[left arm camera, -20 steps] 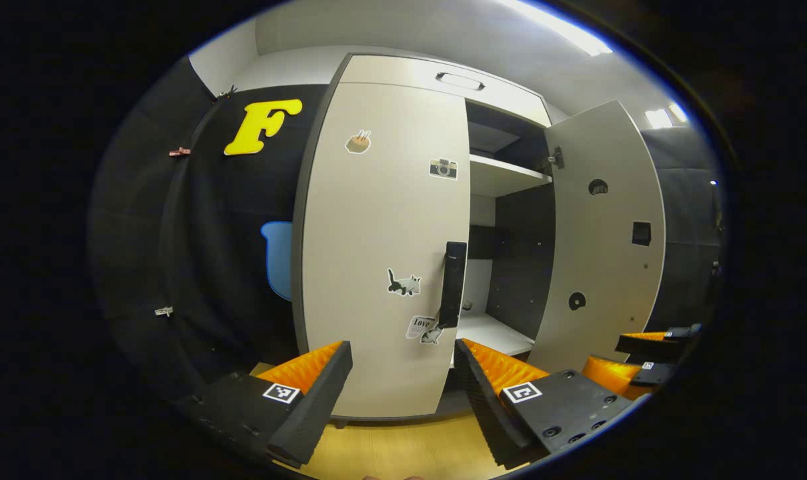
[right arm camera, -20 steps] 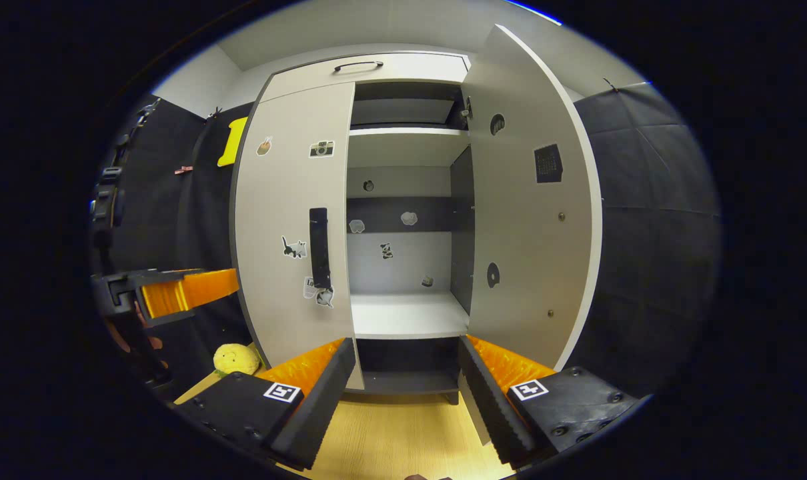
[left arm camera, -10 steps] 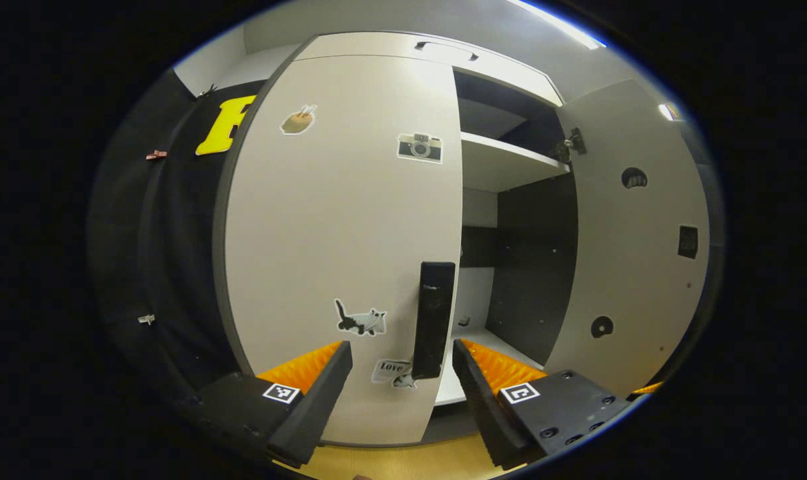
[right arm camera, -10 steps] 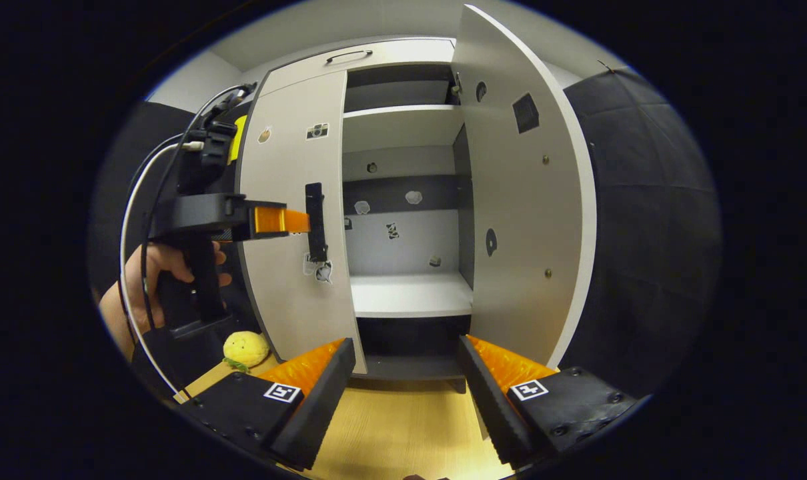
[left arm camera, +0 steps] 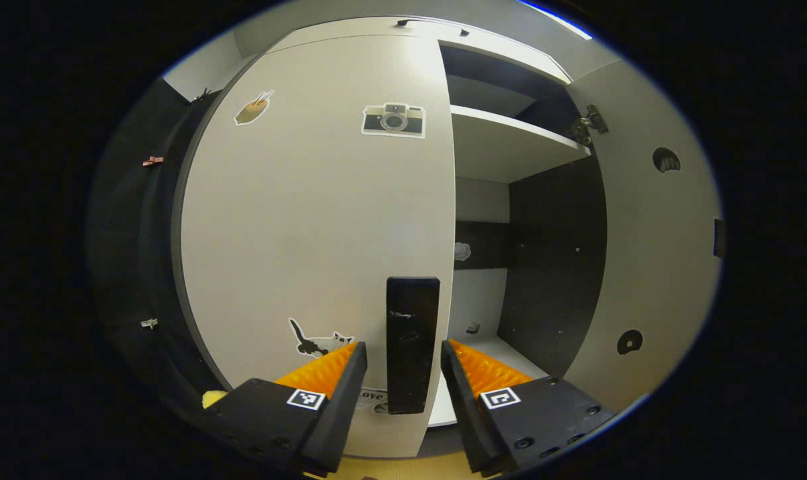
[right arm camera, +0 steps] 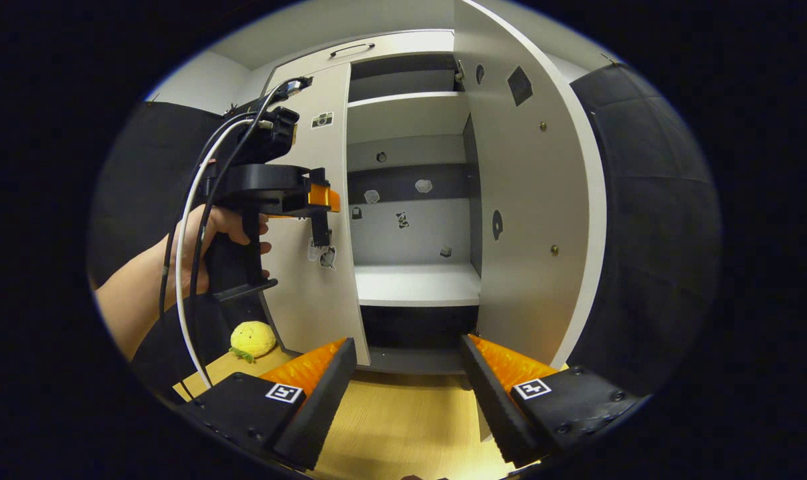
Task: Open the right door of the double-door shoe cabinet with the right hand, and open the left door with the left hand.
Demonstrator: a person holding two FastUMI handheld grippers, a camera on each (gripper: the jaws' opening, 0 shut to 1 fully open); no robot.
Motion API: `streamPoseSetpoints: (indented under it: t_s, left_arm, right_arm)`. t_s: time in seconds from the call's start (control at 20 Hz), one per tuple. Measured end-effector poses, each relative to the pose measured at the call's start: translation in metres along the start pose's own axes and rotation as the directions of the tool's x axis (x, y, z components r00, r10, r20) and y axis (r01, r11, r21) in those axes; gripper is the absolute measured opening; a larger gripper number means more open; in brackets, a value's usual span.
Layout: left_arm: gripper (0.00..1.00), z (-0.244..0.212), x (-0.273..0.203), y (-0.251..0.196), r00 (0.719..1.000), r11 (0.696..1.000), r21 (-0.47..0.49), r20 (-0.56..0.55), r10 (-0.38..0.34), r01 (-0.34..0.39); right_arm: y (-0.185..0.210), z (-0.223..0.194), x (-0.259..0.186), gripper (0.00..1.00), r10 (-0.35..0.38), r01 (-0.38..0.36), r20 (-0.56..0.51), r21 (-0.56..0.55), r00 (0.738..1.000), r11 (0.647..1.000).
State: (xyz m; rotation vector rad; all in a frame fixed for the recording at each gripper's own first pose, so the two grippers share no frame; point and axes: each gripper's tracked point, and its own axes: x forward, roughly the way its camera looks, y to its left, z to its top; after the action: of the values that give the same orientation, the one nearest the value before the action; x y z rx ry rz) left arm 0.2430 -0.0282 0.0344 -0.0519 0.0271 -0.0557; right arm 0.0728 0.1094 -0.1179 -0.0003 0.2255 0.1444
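Observation:
The pale shoe cabinet's left door (left arm camera: 310, 213) is closed, and its black vertical handle (left arm camera: 412, 343) stands between my left gripper's (left arm camera: 402, 350) fingers. The gripper is open, with the right finger close against the handle and a small gap at the left finger. In the right gripper view a hand (right arm camera: 203, 247) holds the left gripper (right arm camera: 327, 200) at that handle (right arm camera: 321, 230). The right door (right arm camera: 537, 200) is swung wide open. My right gripper (right arm camera: 407, 383) hangs open and holds nothing, low in front of the open right half, apart from the door.
Inside the open half are a white shelf (right arm camera: 417, 283) and an upper shelf (left arm camera: 503, 143). A yellow plush toy (right arm camera: 252, 339) lies on the wooden floor (right arm camera: 390, 433) at the cabinet's left foot. A top drawer with a handle (right arm camera: 350, 50) caps the cabinet.
My left gripper has moved forward up to the left door, so the handle now lies between its fingers, and the fingers have narrowed. The right gripper has shifted slightly; the right door stays open.

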Motion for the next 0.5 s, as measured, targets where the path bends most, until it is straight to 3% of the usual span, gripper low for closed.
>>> streamPoseSetpoints:
  t_s: [0.1, 0.25, 0.5]
  left_arm:
    - [0.61, -0.002, 0.002, 0.001, 1.000, 1.000, 0.016, -0.007, 0.026, -0.026]
    - [0.40, -0.002, 0.003, -0.001, 0.999, 0.999, 0.019, -0.009, 0.042, -0.041]
    - [0.33, -0.005, 0.004, 0.000, 0.999, 0.999, -0.023, 0.004, 0.049, -0.049]
  right_arm:
    - [0.000, -0.003, 0.002, 0.98, 0.007, -0.007, -0.010, -0.020, 1.000, 1.000]
    - [0.001, -0.009, 0.004, 0.99, 0.022, -0.023, -0.026, -0.038, 0.999, 0.999]
    - [0.000, -0.011, 0.004, 0.98, 0.035, -0.036, -0.035, -0.033, 0.999, 0.999]
